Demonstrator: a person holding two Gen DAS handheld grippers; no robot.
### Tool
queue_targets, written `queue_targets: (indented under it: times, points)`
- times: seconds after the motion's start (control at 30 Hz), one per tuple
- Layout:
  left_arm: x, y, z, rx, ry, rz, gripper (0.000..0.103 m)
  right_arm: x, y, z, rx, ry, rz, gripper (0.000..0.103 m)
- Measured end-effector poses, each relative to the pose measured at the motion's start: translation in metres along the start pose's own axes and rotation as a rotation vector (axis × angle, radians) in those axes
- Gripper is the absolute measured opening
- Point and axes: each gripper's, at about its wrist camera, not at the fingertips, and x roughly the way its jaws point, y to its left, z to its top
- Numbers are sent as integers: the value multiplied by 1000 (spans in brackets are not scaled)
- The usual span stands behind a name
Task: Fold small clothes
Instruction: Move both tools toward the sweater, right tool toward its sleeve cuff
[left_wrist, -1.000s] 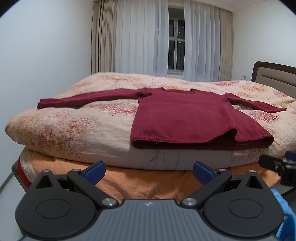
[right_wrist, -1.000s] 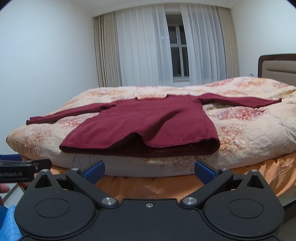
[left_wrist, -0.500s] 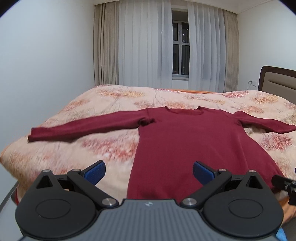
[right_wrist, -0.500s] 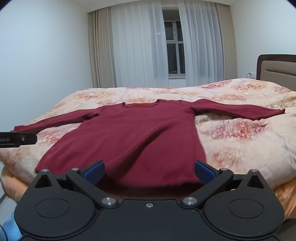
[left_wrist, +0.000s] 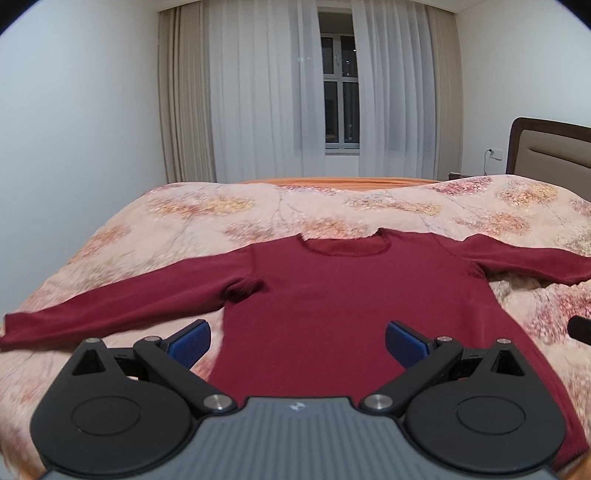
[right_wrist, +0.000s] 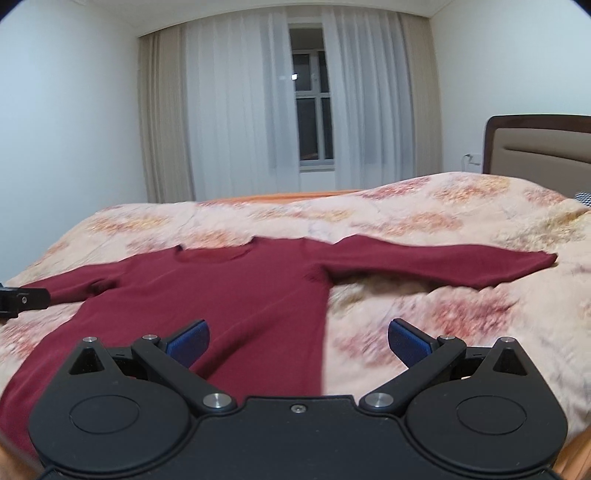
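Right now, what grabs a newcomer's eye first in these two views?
The dark red sweater, spread flat with both sleeves out across the floral duvet. Next, both grippers over its near hem: left gripper, right gripper, jaws wide open, holding nothing. Behind, sheer curtains frame a dark window.

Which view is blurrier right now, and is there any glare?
Right wrist view: quilt and sweater edges smeared by motion blur, a small bright reflection in the window. Left wrist view: sweater sharper, quilt smeared at left; walls bowed by fisheye.
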Motion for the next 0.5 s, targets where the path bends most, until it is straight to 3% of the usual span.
queue_targets:
  times: [0.5]
  points:
    - [97, -66, 24, 50, 20, -95, 103, 75, -70, 18, 3, 48, -142, 103]
